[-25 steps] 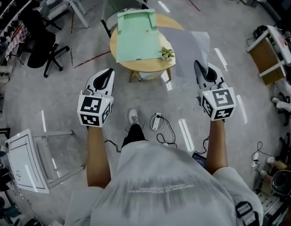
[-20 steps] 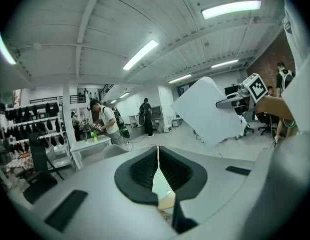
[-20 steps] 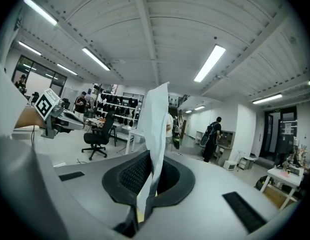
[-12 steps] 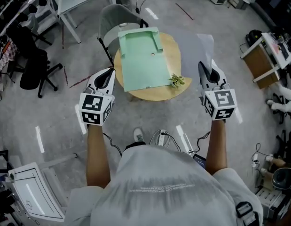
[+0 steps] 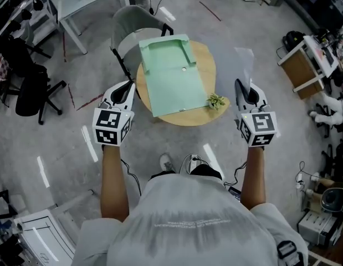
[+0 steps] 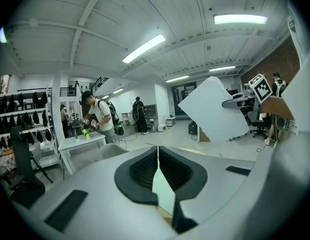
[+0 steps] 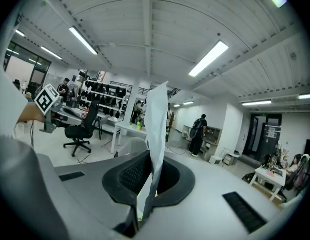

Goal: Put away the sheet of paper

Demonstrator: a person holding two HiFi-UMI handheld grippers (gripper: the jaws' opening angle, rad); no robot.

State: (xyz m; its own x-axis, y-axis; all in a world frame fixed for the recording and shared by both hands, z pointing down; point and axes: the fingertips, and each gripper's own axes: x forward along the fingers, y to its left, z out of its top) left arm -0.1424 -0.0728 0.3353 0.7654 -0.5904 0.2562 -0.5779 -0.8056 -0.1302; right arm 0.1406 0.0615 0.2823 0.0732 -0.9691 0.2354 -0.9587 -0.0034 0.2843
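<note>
sheet of paper (image 7: 156, 119) stands upright, pinched by its lower edge in right gripper (image 5: 241, 85), likely bound for open green folder (image 5: 171, 76) on table (image 5: 208, 60); left gripper (image 5: 127, 87) closed, empty.

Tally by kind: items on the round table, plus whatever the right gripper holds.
Green folder: 1
Small potted plant: 1
Sheet of paper, clamped in the right gripper: 1
Total: 3
</note>
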